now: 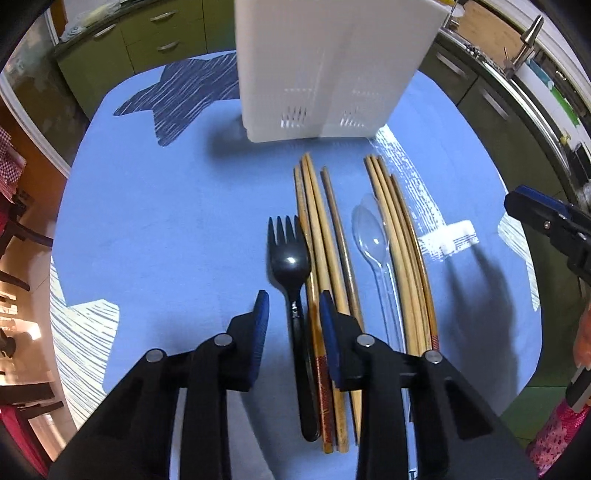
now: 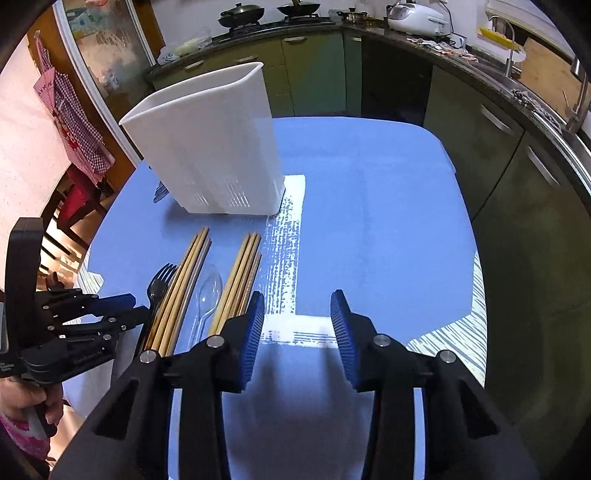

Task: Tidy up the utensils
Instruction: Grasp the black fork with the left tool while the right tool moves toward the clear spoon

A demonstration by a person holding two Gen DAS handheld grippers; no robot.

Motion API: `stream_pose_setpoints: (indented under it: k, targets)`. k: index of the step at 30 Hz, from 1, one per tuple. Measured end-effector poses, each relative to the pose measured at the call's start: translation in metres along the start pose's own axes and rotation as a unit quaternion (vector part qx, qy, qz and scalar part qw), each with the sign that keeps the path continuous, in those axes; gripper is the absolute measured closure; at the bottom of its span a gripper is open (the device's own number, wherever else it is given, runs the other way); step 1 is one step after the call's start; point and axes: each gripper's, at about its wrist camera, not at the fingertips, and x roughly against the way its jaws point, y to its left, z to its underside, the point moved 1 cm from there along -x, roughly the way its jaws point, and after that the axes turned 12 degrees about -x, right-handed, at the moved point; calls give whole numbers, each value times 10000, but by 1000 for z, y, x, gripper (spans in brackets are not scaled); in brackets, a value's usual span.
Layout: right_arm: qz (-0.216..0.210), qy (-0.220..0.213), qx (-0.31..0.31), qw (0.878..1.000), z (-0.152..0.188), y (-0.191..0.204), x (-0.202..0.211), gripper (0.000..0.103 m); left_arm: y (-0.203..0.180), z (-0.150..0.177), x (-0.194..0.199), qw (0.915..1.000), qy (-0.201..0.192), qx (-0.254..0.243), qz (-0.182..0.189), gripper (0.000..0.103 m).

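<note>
A black plastic fork (image 1: pixel 288 254) lies on the blue tablecloth (image 1: pixel 166 240), left of a bundle of wooden chopsticks (image 1: pixel 321 229). A clear plastic spoon (image 1: pixel 371 232) and a second chopstick bundle (image 1: pixel 395 229) lie to the right. My left gripper (image 1: pixel 293 306) points steeply down and straddles the fork's handle. Its jaws are narrow, but a gap shows on each side of the handle. My right gripper (image 2: pixel 297 299) hangs open over bare cloth to the right of the utensils, with nothing between its fingers. A tall white utensil holder (image 1: pixel 317 74) stands behind the row.
Green kitchen cabinets (image 2: pixel 314 70) and a dark counter with pots and a rice cooker (image 2: pixel 413 16) ring the table. A sink with a tap (image 2: pixel 506 33) is at the far right. Chairs (image 1: pixel 22 229) stand off the left edge. A person's hand (image 2: pixel 22 402) holds the left gripper.
</note>
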Motion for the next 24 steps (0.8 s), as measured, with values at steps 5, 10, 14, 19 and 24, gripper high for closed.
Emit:
stream_pose_setpoints:
  k: [5, 10, 14, 19, 24]
  targets:
    - [-23, -43, 34, 10000, 0, 3, 2, 64, 1, -2, -10, 9998, 139, 30, -163, 87]
    - [-33, -83, 63, 9999, 1, 3, 5, 64, 4, -4, -14, 9996, 174, 47, -233, 87]
    - [-56, -85, 70, 9999, -1, 4, 6, 64, 1, -3, -13, 9997, 187, 10, -164, 87]
    - [-37, -60, 125, 9999, -1, 7, 4, 64, -5, -3, -20, 9994, 258, -94, -221, 90]
    - [-9, 61, 313, 9995, 4, 20, -1, 64, 0, -4, -20, 9993, 229, -99, -295, 94]
